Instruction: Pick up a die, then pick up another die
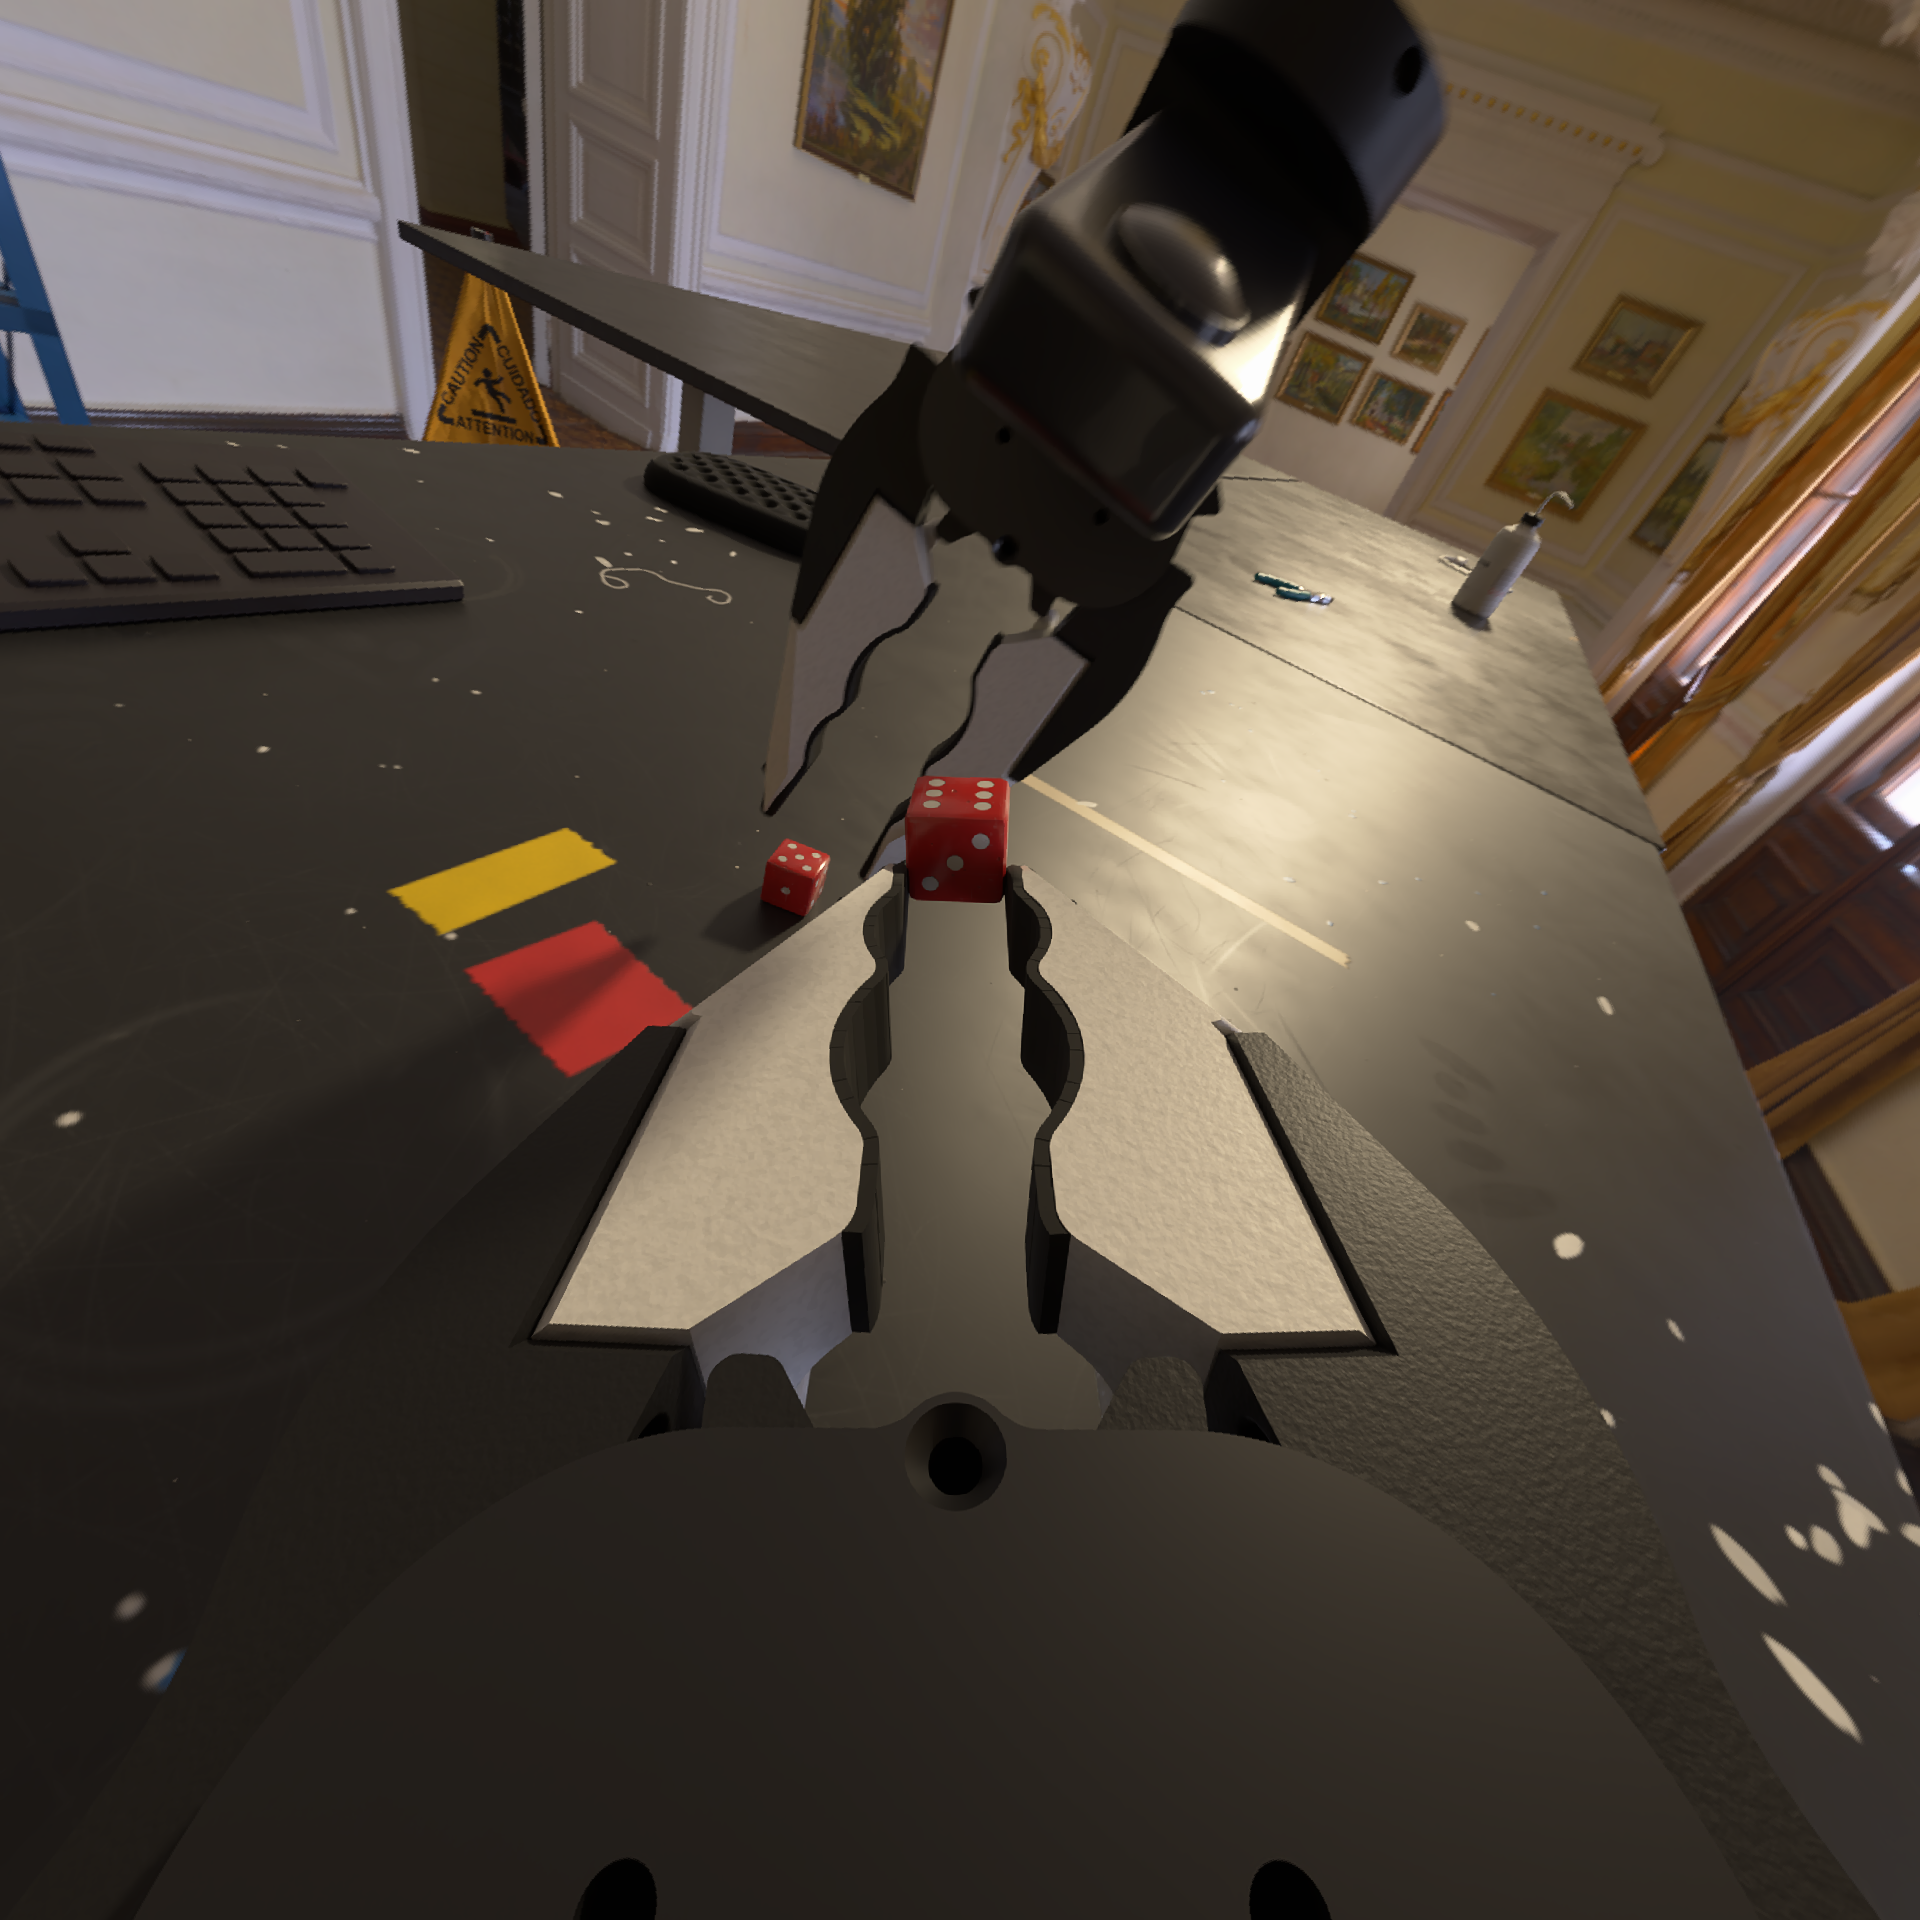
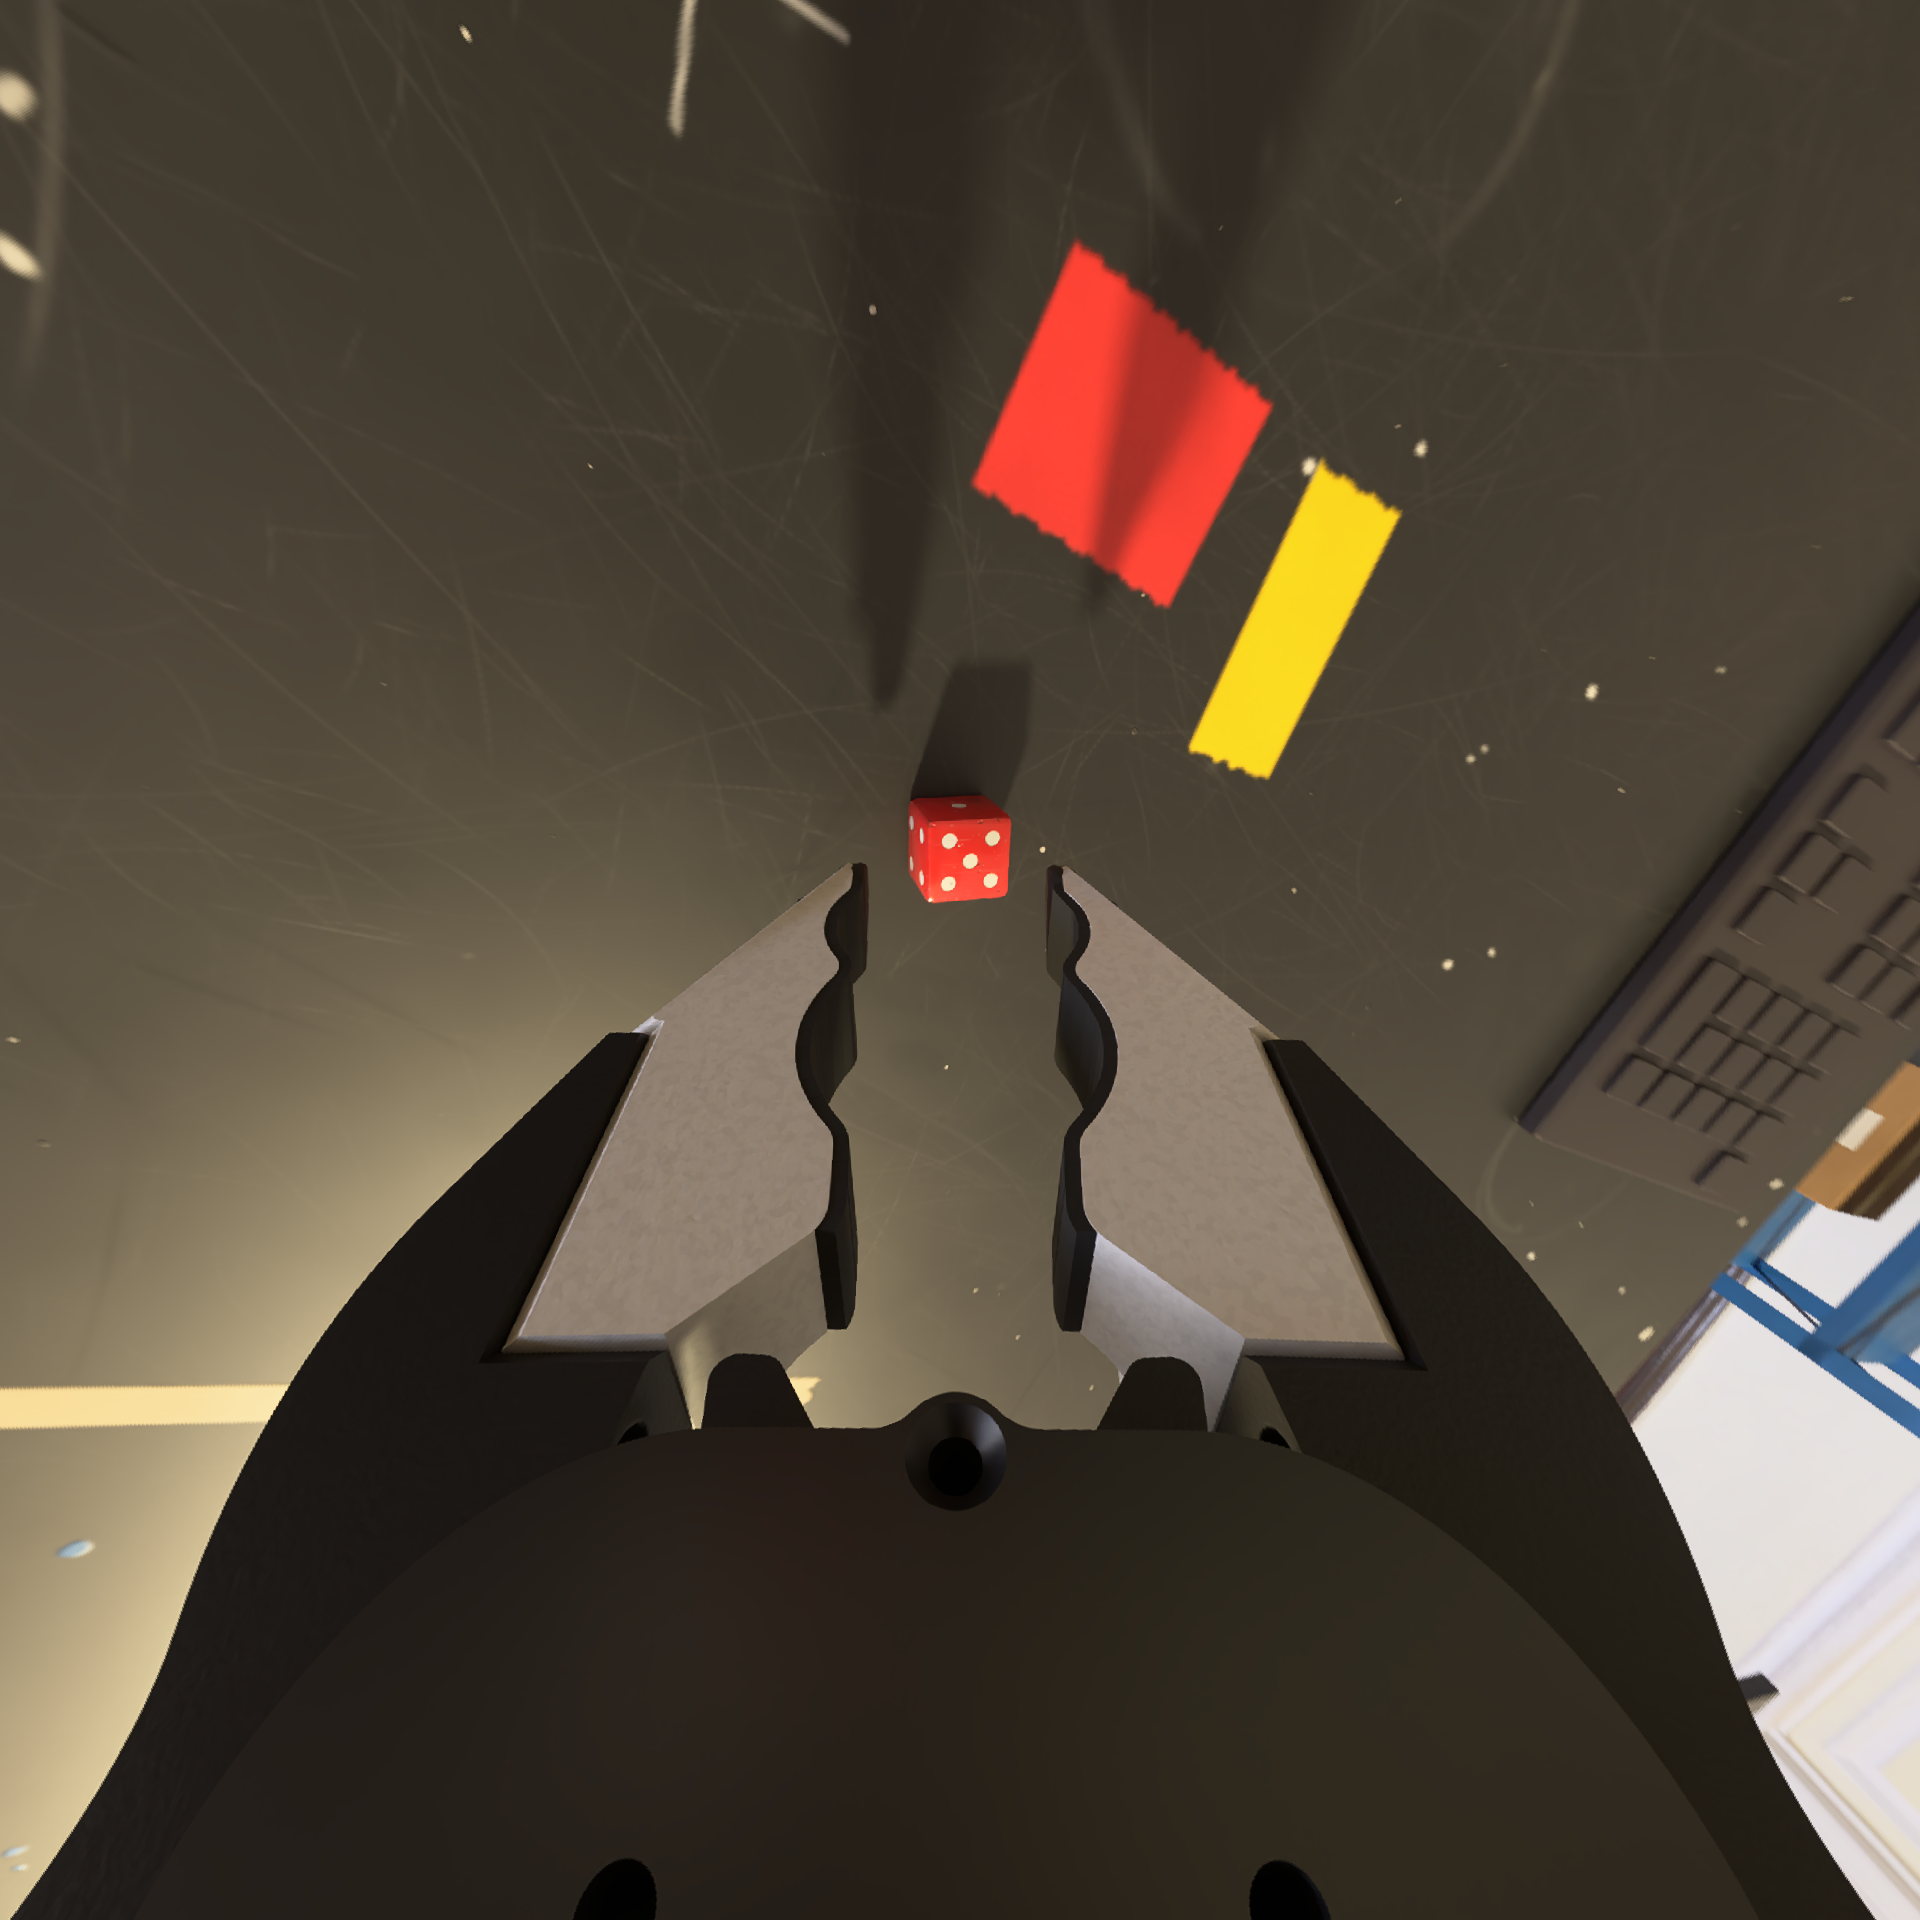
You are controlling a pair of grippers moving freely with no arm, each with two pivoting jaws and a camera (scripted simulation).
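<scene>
Two red dice with white pips. My left gripper (image 1: 954,883) is shut on the larger-looking die (image 1: 956,840), which sits pinched between the very tips of its fingers. The second die (image 1: 795,876) rests on the dark table (image 1: 312,1039) just to its left. My right gripper (image 1: 831,831) hangs over that die from above, jaws open and pointing down. In the right wrist view the right gripper (image 2: 956,875) is open and empty, and the second die (image 2: 958,849) lies on the table just beyond and between its fingertips.
A red tape patch (image 1: 577,992) and a yellow tape strip (image 1: 504,878) lie left of the dice. A black keyboard (image 1: 187,530) is at the far left, a dotted black pad (image 1: 732,499) behind, a white bottle (image 1: 1496,566) far right, and a yellow caution sign (image 1: 488,374) stands beyond the table.
</scene>
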